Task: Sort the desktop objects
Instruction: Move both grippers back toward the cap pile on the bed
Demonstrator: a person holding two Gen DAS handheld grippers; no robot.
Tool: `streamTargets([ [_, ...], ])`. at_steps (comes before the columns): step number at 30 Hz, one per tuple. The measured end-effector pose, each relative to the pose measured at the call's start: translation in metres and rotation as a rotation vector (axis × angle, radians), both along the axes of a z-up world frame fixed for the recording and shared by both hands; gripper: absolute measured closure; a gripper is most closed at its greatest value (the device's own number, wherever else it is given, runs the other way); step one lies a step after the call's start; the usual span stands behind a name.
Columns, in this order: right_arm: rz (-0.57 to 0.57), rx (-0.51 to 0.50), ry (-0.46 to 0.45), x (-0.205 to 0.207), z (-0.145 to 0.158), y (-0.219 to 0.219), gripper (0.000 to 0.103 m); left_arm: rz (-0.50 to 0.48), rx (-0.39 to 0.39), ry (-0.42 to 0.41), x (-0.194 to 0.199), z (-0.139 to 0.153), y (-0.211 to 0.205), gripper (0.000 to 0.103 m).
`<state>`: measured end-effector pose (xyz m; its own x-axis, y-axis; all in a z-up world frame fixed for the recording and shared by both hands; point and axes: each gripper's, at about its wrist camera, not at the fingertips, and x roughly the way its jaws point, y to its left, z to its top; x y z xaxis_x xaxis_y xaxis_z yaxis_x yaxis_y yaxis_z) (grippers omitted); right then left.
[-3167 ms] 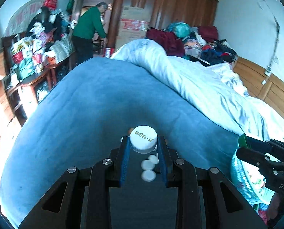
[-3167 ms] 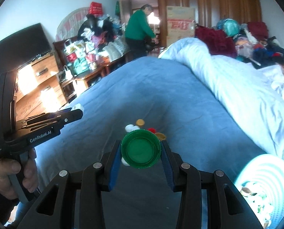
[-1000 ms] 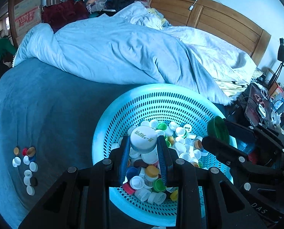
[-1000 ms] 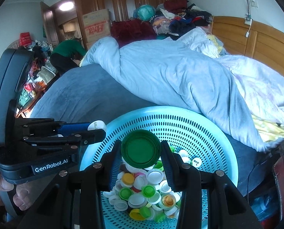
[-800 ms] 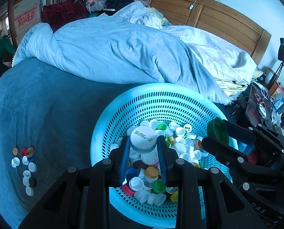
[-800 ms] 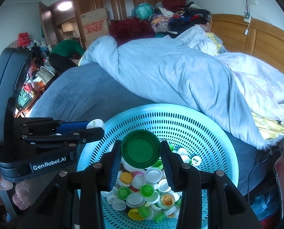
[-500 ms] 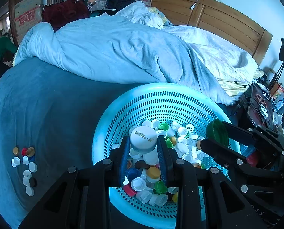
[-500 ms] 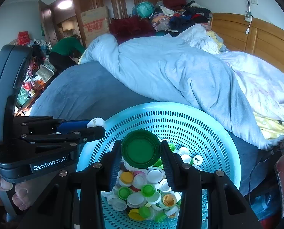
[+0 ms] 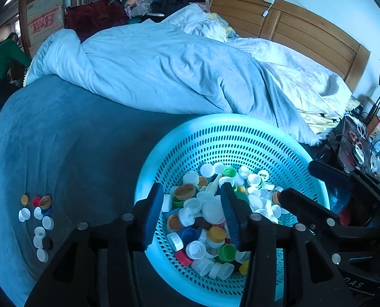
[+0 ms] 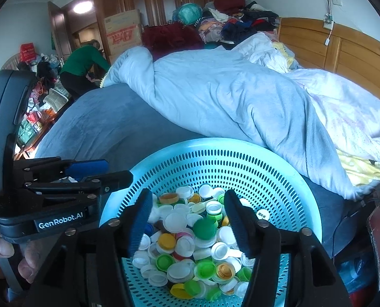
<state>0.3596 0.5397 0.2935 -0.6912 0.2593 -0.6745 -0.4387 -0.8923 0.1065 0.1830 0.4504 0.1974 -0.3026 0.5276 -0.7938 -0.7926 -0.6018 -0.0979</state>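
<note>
A turquoise perforated basket point(image 9: 215, 121) point(image 10: 215, 144) stands on the blue blanket, holding several bottle caps in white, green, yellow and orange. Both grippers hang over it. My left gripper point(image 9: 191, 189) has its jaws opening, and nothing is between them. My right gripper point(image 10: 187, 197) is opening too, with its jaws empty. A large green cap point(image 10: 204, 227) lies on the pile below them. In the left wrist view the right gripper point(image 9: 294, 179) reaches in from the right. The left gripper point(image 10: 118, 170) enters the right wrist view from the left, held by a hand point(image 10: 0, 250).
Several loose caps point(image 9: 39, 220) lie in a cluster on the blue blanket point(image 9: 75, 140), left of the basket. A rumpled pale quilt point(image 9: 164, 71) lies behind the basket, before a wooden headboard point(image 9: 304, 33). A person in green point(image 10: 83, 67) bends over at the far left. A cluttered bedside stand point(image 9: 363, 143) is at the right.
Both grippers have opened. The white cap has left the left jaws and the green cap has left the right jaws. Both caps have dropped into the basket.
</note>
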Motion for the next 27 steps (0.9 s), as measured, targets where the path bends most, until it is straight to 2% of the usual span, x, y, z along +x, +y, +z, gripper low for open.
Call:
streamTargets([
  [2,-0.011,0.008,0.009,-0.001,0.002,-0.001,0.023,0.016,-0.001,0.017,-0.003,-0.001,-0.006,0.054],
  [6,-0.011,0.041,0.052,-0.003,0.012,-0.012,0.009,0.080,0.008,0.087,-0.015,0.001,-0.033,0.052],
  [12,0.054,0.095,0.102,-0.025,0.022,-0.049,0.001,0.272,0.039,0.238,-0.038,0.003,-0.108,0.043],
  [16,0.145,0.096,0.093,-0.049,0.017,-0.085,0.000,0.407,0.034,0.306,-0.055,0.003,-0.161,0.040],
  [19,0.226,0.093,0.076,-0.071,0.010,-0.113,0.000,0.496,0.028,0.322,-0.066,-0.001,-0.198,0.039],
  [23,0.319,0.093,0.056,-0.095,0.001,-0.148,0.000,0.579,0.024,0.299,-0.078,-0.010,-0.235,0.034],
  [27,0.392,0.106,0.038,-0.109,-0.003,-0.177,0.000,0.637,0.024,0.270,-0.090,-0.021,-0.257,0.031],
])
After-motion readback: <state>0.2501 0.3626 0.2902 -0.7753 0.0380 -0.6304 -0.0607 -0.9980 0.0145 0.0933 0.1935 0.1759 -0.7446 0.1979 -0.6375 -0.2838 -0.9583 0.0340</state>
